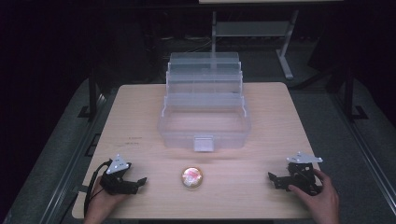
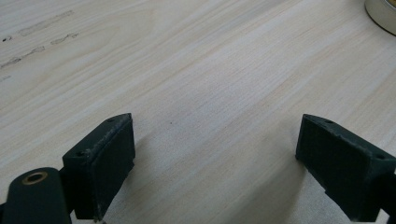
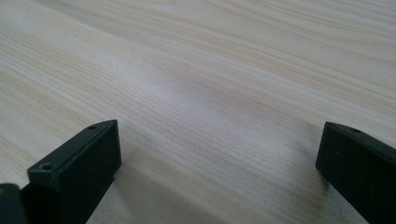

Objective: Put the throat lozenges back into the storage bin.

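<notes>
A pale wooden table carries a clear plastic organiser box, its tiers stepped open, standing well beyond both tongs and between their lines. The left gripper rests low on the tabletop, jaws spread wide and empty. The right gripper sits likewise, jaws parted with nothing between them. Between the two tongs, slightly nearer the left one, lies a small round tin.
</notes>
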Demonstrator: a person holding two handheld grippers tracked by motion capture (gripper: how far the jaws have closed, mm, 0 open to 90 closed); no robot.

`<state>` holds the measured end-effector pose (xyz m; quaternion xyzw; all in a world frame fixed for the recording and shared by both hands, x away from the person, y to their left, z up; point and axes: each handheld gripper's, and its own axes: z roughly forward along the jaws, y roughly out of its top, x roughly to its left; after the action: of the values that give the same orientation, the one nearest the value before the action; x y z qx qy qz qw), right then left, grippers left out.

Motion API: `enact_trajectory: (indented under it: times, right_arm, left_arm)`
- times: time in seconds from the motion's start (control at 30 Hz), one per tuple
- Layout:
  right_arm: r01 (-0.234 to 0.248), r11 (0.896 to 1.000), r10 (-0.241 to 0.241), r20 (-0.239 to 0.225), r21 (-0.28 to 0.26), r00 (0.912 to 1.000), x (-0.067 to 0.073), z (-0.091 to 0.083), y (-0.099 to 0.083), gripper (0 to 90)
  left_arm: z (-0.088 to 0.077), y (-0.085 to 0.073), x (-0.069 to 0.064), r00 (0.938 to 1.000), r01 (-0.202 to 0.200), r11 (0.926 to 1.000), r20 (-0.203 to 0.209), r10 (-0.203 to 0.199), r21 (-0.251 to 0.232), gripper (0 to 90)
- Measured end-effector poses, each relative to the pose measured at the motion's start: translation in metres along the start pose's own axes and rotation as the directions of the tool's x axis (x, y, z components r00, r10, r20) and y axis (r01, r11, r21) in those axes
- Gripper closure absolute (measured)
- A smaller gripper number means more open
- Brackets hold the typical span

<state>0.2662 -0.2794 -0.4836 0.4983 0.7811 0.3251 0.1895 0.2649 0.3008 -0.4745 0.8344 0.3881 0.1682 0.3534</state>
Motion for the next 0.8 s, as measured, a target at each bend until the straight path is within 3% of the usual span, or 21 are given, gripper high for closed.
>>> enact_trajectory:
  times: [0.2,0.37,0.8]
  right_arm:
    - [0.000,1.000,0.000,0.000,-0.001,1.0000,0.000,0.000,0.000,0.0]
    - [0.001,1.000,-0.001,0.000,0.000,1.0000,0.000,0.000,0.000,0.0]
    - [0.002,1.000,-0.002,0.000,0.000,1.0000,0.000,0.000,0.000,0.0]
  left_arm:
    - [0.000,0.000,0.001,1.0000,-0.004,1.0000,0.007,0.004,-0.001,10.9]
    - [0.000,0.004,0.002,0.9997,-0.009,0.9996,0.022,0.008,0.027,11.9]
    - [-0.004,0.012,0.000,0.9981,-0.016,0.9997,0.060,0.015,0.016,12.1]
